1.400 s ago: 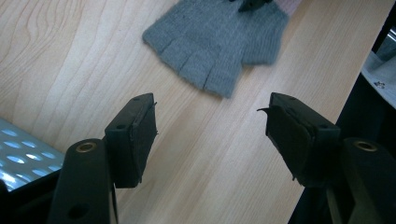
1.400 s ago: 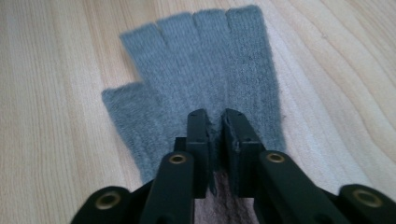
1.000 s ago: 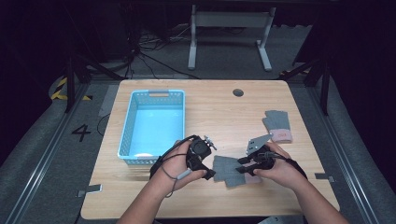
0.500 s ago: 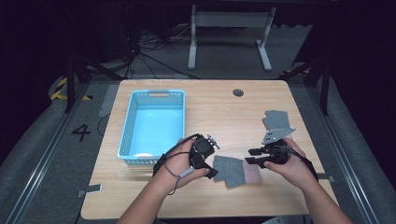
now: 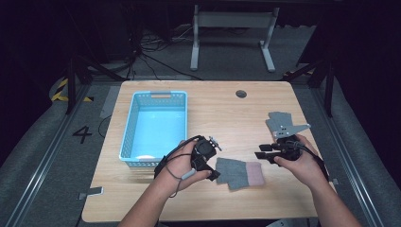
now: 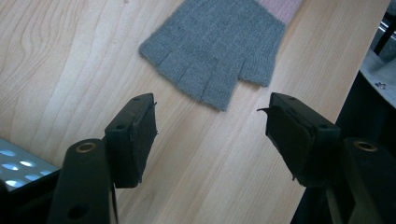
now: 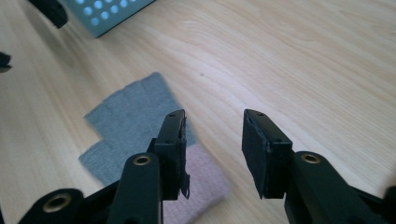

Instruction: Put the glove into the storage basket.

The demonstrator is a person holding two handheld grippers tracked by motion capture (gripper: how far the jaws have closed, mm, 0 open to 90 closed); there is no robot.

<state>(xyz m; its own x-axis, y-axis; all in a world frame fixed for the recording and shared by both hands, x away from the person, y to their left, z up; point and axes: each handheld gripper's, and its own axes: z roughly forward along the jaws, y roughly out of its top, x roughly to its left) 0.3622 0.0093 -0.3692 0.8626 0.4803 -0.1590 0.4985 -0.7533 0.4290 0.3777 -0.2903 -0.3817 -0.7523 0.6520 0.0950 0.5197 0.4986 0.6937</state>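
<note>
I have the left gripper [image 5: 211, 161] low over the front of the worktop [image 5: 222, 106], just beside the near right corner of the blue basket [image 5: 156, 125]. Its jaws are spread wide with nothing between them; in the left gripper view bare wood shows in the gap, and the grey fingerless glove [image 6: 217, 42] lies a little ahead of the tips, finger stubs toward me, apart from both pads. At the right of that view the worktop's edge runs diagonally close past the right jaw, dark beyond it.

The right gripper [image 5: 265, 152] is to the right of the glove [image 5: 239, 172], jaws pointing left toward it. They stand open at a moderate gap and hold nothing. In the right gripper view the glove's [image 7: 140, 121] pink cuff sits under and behind the left jaw, the grey part running away up and left; whether that jaw touches the cloth I cannot tell. The right jaw is over bare wood.

A second grey glove [image 5: 279, 120] lies farther back, just beyond the right gripper.

For open room: the centre and far right of the worktop are bare wood, with a small dark round hole [image 5: 241, 93] near the far edge. The basket's wall closes off the left side, and the glove lies near the front edge.
</note>
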